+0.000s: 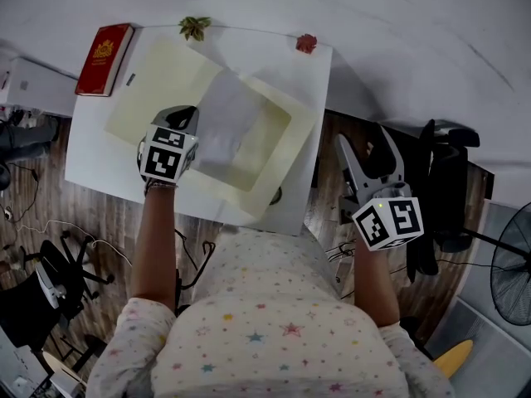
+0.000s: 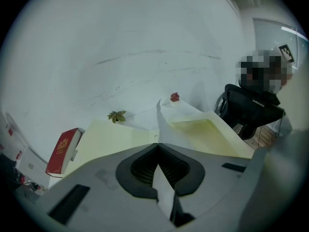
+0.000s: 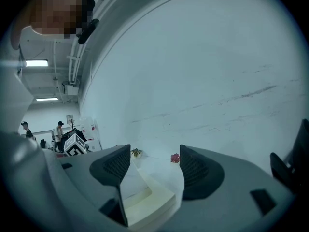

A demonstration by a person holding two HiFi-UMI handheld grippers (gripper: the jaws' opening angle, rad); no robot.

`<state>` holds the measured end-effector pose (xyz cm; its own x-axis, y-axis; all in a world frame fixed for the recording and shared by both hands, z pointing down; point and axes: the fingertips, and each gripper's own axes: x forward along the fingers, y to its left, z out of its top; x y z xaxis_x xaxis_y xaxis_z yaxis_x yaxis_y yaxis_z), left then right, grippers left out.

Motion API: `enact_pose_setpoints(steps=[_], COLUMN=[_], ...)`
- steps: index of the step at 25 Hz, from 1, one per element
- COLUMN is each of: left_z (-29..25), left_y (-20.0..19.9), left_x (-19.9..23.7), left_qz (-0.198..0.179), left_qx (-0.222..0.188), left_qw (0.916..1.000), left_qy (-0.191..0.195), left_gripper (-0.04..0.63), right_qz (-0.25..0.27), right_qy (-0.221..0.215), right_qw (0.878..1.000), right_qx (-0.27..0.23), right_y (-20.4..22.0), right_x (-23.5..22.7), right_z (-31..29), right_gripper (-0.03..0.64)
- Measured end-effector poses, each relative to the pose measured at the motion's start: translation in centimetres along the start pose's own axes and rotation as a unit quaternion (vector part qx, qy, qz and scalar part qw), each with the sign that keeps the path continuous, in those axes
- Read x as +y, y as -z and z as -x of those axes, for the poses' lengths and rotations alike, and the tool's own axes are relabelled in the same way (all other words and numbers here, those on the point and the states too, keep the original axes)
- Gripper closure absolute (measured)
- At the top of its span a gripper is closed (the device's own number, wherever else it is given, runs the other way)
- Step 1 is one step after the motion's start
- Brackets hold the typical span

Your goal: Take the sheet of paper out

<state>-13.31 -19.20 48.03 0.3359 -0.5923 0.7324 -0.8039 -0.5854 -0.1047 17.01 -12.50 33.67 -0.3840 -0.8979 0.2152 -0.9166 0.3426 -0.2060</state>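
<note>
While left gripper (image 1: pixel 184 123) is clamped on the sheet (image 1: pixel 228 116), the paper stands edge-on between its jaws and lifts off the cream folder (image 1: pixel 153 77), which lies open on the white table (image 1: pixel 95 152). Sheet runs toward 2 o'clock from the gripper, over the folder's middle (can't tell if its far edge is tucked in). Right gripper (image 1: pixel 365 146) hangs off the table's 4 o'clock side, jaws wide, nothing between them. Red book (image 1: pixel 104 59) at the folder's 10 o'clock, leaf (image 1: pixel 194 27) at 12, red flower (image 1: pixel 306 43) at 2.
</note>
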Motion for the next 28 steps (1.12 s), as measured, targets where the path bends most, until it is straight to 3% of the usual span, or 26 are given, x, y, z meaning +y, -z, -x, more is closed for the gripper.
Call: enact_pose_setpoints(steps=[7,28], left_z=[1.0,5.9], left_y=[-0.7,-5.4], left_x=[-0.7,0.5], left_qz=[-0.003,-0.013], left_qx=[-0.005,-0.076], left_qw=[1.0,0.9968], left_qy=[0.002,-0.021], left_gripper=[0.58,0.581], right_qz=[0.0,0.009], right_qy=[0.0,-0.003], right_qw=[1.0,1.0], right_qx=[-0.008,-0.026], right_y=[-0.5,-2.2], right_x=[-0.2,1.1], right_z=[0.4,0.6], right_gripper=[0.315,0.318])
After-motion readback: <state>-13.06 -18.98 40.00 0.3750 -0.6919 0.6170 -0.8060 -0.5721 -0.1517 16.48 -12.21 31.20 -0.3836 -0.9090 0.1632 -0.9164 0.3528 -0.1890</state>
